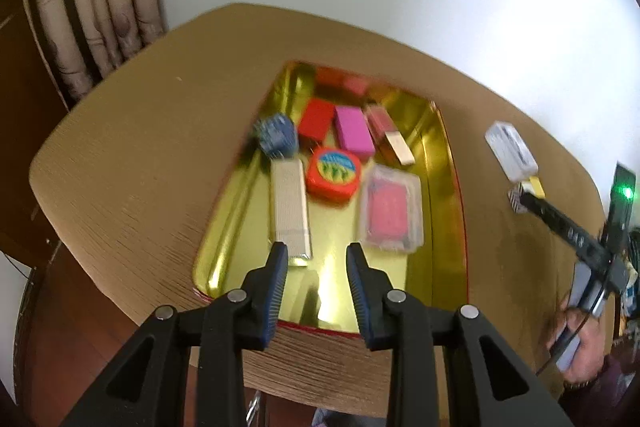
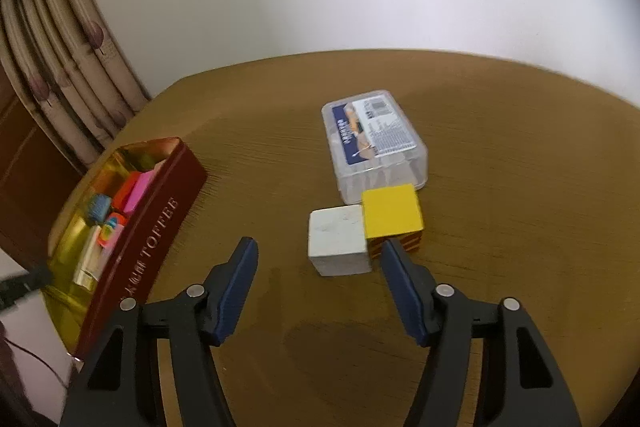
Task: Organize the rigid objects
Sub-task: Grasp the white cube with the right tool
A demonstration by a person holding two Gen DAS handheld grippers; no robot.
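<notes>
Two sets of tongs frame the scene, both spread apart and holding nothing. From the left wrist view, the left gripper [image 1: 317, 251] hangs over the near end of the gold-lined toffee tin [image 1: 452, 219], its fingers apart above bare gold floor. Just past the fingertips, at 11 o'clock, lies a silver box [image 1: 291, 207]; at 1 o'clock, a clear case with a pink insert [image 1: 391, 209]. Between them and a little farther sits a round red tape measure [image 1: 334, 175]. Beyond that — a blue patterned block [image 1: 276, 135] at the tin's left wall, then a red box [image 1: 317, 123], a magenta box [image 1: 354, 133] and a pink lipstick-like tube [image 1: 388, 134] in a row.

From the right wrist view, the right gripper [image 2: 317, 251] is open over the brown table [image 2: 500, 187], with a white cube [image 2: 338, 241] between its tips, nearer the right finger. Touching that cube at 2 o'clock is a yellow-topped cube [image 2: 392, 213], which crowds the right fingertip. Just behind both stands a clear plastic box with a blue label [image 2: 374, 143]. The tin's maroon wall lies well off at 9 o'clock.
</notes>
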